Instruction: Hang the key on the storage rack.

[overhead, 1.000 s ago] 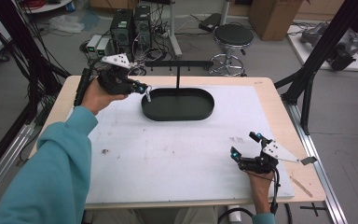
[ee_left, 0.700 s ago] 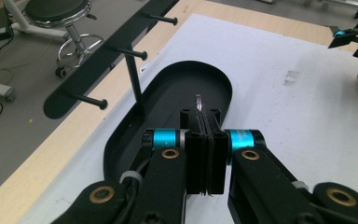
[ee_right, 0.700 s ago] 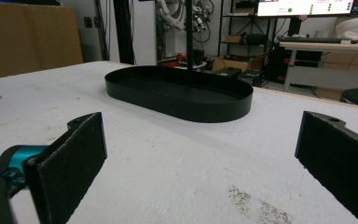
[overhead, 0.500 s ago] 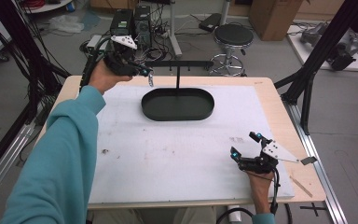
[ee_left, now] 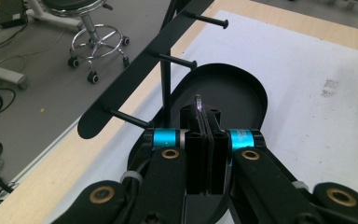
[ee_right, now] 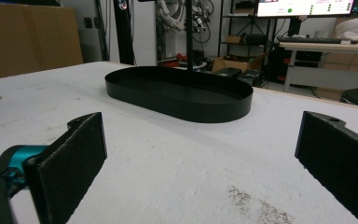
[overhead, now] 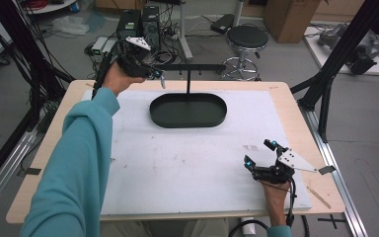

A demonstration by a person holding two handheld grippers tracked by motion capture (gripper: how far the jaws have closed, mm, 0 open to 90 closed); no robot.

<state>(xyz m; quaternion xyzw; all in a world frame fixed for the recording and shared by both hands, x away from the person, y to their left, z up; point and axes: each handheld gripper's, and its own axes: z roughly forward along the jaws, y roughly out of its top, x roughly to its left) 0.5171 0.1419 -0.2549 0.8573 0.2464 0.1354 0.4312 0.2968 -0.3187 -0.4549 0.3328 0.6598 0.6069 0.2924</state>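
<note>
A black oval tray [overhead: 187,123] lies at the far middle of the white mat, with a thin post [overhead: 188,81] rising from it to a horizontal bar [overhead: 197,66] that carries short pegs [ee_left: 126,117]. My left gripper [overhead: 159,76] is held up beside the bar's left end, shut on a small thin silvery piece [ee_left: 198,105] that sticks out past the jaw tips; I cannot tell what it is. In the left gripper view the jaws [ee_left: 205,116] stand just right of the nearest peg, above the tray [ee_left: 242,88]. My right gripper [overhead: 258,152] rests open at the front right, holding nothing, facing the tray [ee_right: 182,105].
The white mat [overhead: 177,168] covers most of the wooden table [overhead: 54,148]. Black frame struts [overhead: 325,94] stand at the table's right edge and cables hang at its left. A stool [overhead: 246,39] and computer cases [overhead: 140,24] stand on the floor beyond the far edge.
My left gripper has lifted from beside the tray's left end and moved away, up to the bar's left end, still shut on the small piece. The right gripper has not moved.
</note>
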